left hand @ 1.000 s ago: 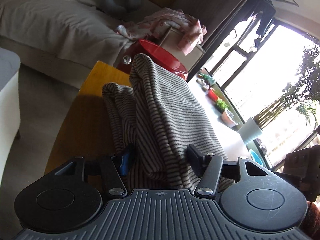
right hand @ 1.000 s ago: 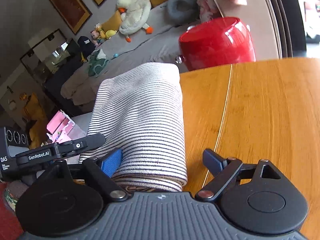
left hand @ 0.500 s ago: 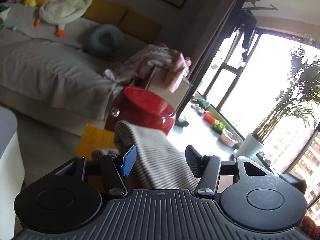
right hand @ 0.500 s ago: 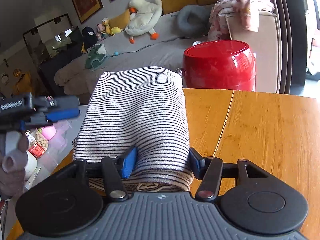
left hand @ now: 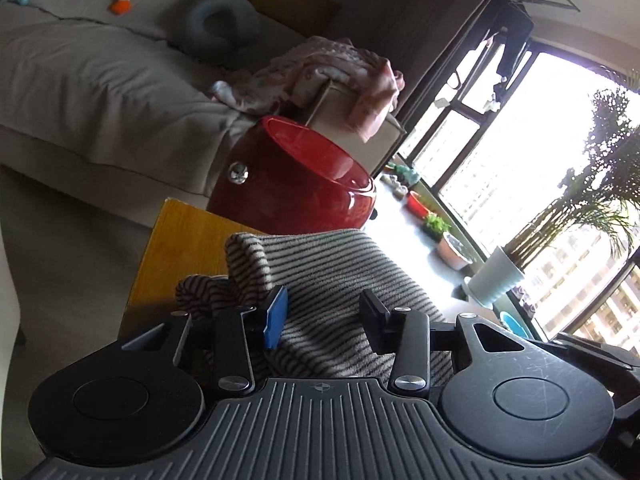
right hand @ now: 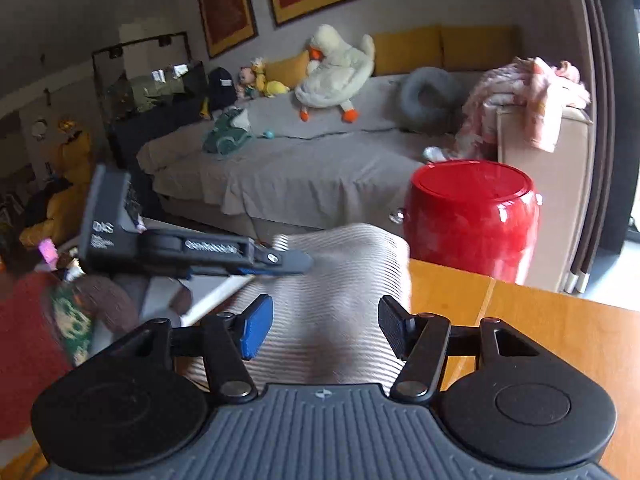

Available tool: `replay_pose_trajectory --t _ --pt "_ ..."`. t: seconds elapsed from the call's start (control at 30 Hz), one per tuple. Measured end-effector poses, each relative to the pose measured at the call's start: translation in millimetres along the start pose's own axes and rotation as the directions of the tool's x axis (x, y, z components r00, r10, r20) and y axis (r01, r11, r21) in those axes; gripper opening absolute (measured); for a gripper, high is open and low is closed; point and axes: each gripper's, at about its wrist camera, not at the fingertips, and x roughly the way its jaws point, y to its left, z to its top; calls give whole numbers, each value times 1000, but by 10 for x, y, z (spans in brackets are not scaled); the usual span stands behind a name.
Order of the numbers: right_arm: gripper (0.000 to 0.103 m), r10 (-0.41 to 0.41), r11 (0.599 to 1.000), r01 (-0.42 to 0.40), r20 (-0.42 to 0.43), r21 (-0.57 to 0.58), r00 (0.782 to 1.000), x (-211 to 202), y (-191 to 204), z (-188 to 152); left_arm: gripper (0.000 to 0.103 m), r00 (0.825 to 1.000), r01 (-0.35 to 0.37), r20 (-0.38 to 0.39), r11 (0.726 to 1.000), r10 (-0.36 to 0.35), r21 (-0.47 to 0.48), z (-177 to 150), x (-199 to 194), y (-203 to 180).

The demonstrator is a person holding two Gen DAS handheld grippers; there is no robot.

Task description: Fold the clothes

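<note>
A folded black-and-white striped garment (left hand: pixel 340 276) lies on the wooden table (left hand: pixel 180 240). It also shows in the right wrist view (right hand: pixel 340 292). My left gripper (left hand: pixel 322 318) is open, its fingers apart just above the near end of the garment, holding nothing. My right gripper (right hand: pixel 324 328) is open too, over the other side of the same garment. The left gripper's body (right hand: pixel 192 248) shows from the side in the right wrist view, reaching over the garment's left edge.
A red round stool (right hand: pixel 472 220) stands just beyond the table's far edge, also in the left wrist view (left hand: pixel 296 184). A grey sofa (right hand: pixel 300 160) with a plush duck lies behind. Pink clothes (right hand: pixel 524 96) hang over a beige box. Bare table wood (right hand: pixel 540 340) extends to the right.
Both grippers opened and let go of the striped garment, then drew back and up. The garment now lies lower and flatter on the table.
</note>
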Motion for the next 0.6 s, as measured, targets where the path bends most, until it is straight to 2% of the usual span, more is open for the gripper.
replay_pose_trajectory --t 0.1,0.17,0.33,0.4,0.43,0.47,0.53,0.6 --pt "60 6 997 -12 -92 -72 996 389 179 -30 44 1000 2 4 1000 -2 11 -22 -4 31" --pt "61 -25 988 12 -84 -155 996 562 279 -179 43 1000 7 1 1000 -7 9 -18 -9 50" --pt "62 -46 987 34 -75 -159 996 429 365 -144 43 1000 -1 6 1000 1 16 -28 -24 26" --pt "66 -54 992 48 -43 -118 998 249 290 -125 43 1000 -4 13 1000 3 20 -45 -30 18" --pt "80 -70 994 69 -16 -90 997 154 223 -129 43 1000 -3 15 1000 3 17 -45 -28 19" --pt "85 -88 994 88 10 -62 996 59 156 -132 43 1000 -2 15 1000 2 12 -40 -23 20" --pt "87 -112 992 112 8 51 994 -13 -97 -178 43 1000 -4 16 1000 4 6 -36 -28 16" --pt "87 -92 969 96 -31 227 995 30 -447 -243 43 1000 -5 18 1000 5 9 -43 -45 4"
